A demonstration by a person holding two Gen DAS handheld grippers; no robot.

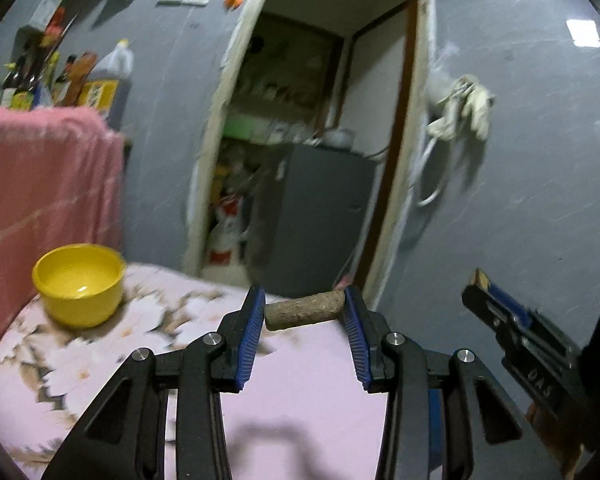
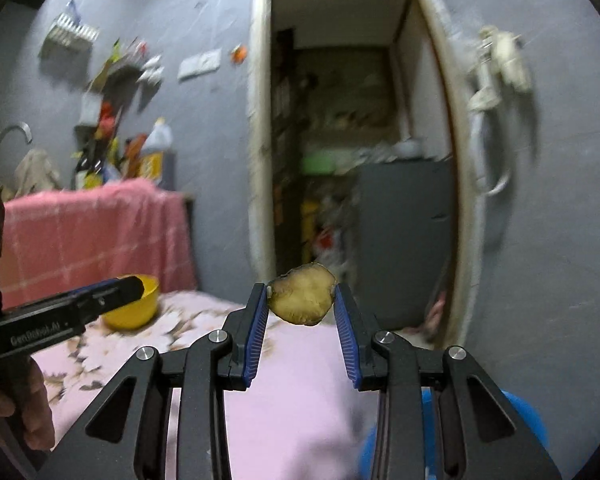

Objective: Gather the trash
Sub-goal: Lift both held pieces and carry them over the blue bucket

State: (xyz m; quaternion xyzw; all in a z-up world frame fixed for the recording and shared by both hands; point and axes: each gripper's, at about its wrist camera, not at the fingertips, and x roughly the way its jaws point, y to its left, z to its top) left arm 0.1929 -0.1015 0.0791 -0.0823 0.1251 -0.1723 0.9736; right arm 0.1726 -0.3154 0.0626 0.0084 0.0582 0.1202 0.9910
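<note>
My left gripper (image 1: 305,310) is shut on a brown cork-like cylinder (image 1: 305,312), held crosswise between the blue pads above the pink floral tablecloth (image 1: 300,372). My right gripper (image 2: 301,300) is shut on a yellowish-brown peel slice (image 2: 302,299), held above the same cloth (image 2: 292,380). The right gripper shows at the right edge of the left wrist view (image 1: 500,304). The left gripper shows at the left of the right wrist view (image 2: 100,296). A yellow bowl (image 1: 79,283) sits on the table to the left; it also shows in the right wrist view (image 2: 134,312).
A pink checked cloth (image 1: 40,184) hangs behind the bowl, with bottles (image 1: 60,80) above it. An open doorway (image 1: 312,140) leads to a cluttered room with a grey cabinet (image 1: 320,216). A blue object (image 2: 528,424) lies low at right.
</note>
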